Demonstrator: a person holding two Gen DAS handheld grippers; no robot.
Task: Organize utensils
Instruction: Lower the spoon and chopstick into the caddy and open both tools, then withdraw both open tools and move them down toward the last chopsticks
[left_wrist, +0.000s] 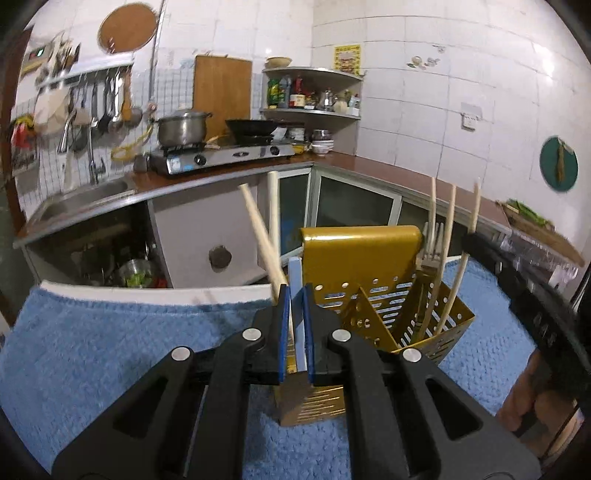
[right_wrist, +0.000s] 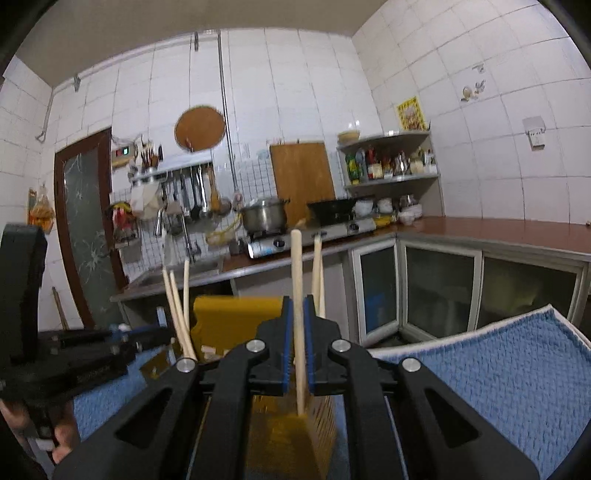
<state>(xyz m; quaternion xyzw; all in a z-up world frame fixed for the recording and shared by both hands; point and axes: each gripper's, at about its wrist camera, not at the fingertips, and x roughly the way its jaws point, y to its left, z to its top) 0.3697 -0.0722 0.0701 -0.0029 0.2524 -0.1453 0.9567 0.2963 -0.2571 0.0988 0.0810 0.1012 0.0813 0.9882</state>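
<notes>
A gold perforated utensil holder (left_wrist: 354, 258) (right_wrist: 229, 317) stands on a blue towel (left_wrist: 110, 350). My left gripper (left_wrist: 296, 295) is shut on a light blue utensil handle (left_wrist: 295, 271) just over the holder's near compartment. Two pale chopsticks (left_wrist: 258, 229) lean up beside its left finger. Forks (left_wrist: 434, 251) and more chopsticks (left_wrist: 448, 258) stand in the right compartment. My right gripper (right_wrist: 298, 306) is shut on a wooden chopstick (right_wrist: 296, 266) whose lower end reaches into the holder. From the left wrist view the right gripper (left_wrist: 471, 240) comes in from the right.
The towel (right_wrist: 498, 369) covers the near table. Beyond a gap runs an L-shaped counter with a gas stove (left_wrist: 221, 155), a pot, a wok and a sink (left_wrist: 85, 195). Glass-door cabinets (right_wrist: 439, 288) sit below it. A hand (left_wrist: 528, 406) grips the right tool.
</notes>
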